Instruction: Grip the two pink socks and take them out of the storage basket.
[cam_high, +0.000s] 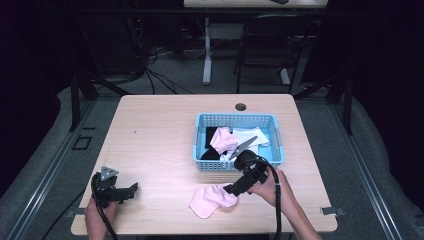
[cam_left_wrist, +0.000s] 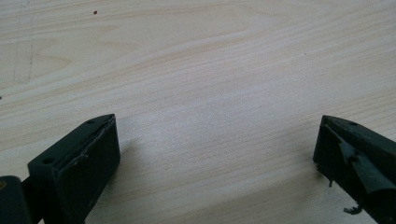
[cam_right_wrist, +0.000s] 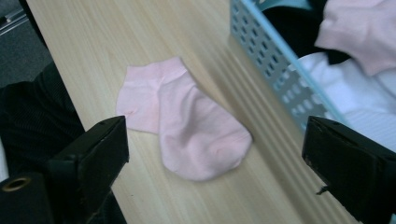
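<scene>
Sock (cam_right_wrist: 187, 123), pink, flat on table (cam_high: 150, 135): likely light, limp; pinch cuff. Right gripper (cam_right_wrist: 215, 154) spread, empty.

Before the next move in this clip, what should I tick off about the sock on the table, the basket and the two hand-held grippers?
1. Pink sock lies flat on the table, free of any grip: ok.
2. Right hand-held gripper open, nothing between its jaws: ok.
3. Right hand-held gripper clear of the sock: cannot tell from the high view; in its own view the sock lies beyond the jaws.
4. Left hand-held gripper open over bare table: ok.
5. Basket upright beside the sock, apart from it: ok.
6. Matching pink sock in the basket uncovered on top: ok.
</scene>
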